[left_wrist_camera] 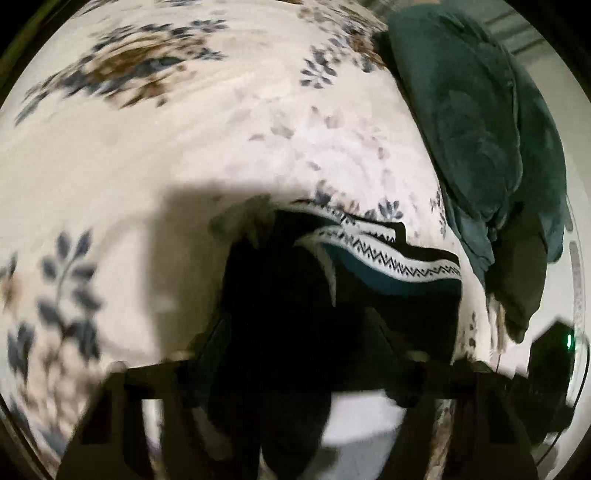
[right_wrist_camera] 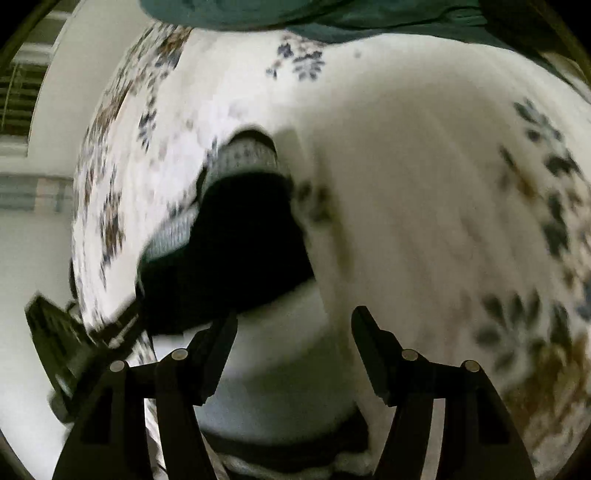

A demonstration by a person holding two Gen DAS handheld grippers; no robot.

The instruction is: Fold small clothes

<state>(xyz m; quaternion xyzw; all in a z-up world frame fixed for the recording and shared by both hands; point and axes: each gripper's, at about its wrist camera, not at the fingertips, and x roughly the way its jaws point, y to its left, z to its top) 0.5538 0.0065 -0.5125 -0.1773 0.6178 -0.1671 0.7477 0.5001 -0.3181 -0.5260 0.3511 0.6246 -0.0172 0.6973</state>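
Observation:
A small dark garment (left_wrist_camera: 332, 295) with a white zigzag-patterned band and a teal panel hangs in front of my left gripper (left_wrist_camera: 295, 332), above the floral bedsheet (left_wrist_camera: 184, 166). The left fingers are lost in the dark cloth, so their state is unclear. In the right wrist view the same garment (right_wrist_camera: 236, 251) lies bunched on the sheet (right_wrist_camera: 424, 184), its patterned band on top. My right gripper (right_wrist_camera: 293, 317) is open and empty, its left finger (right_wrist_camera: 221, 332) right at the garment's near edge.
A dark teal blanket (left_wrist_camera: 480, 129) is heaped at the sheet's right side and shows along the top of the right wrist view (right_wrist_camera: 295, 14). A dark device (left_wrist_camera: 554, 347) with a green light lies at the bed's edge. White floor or wall lies beyond.

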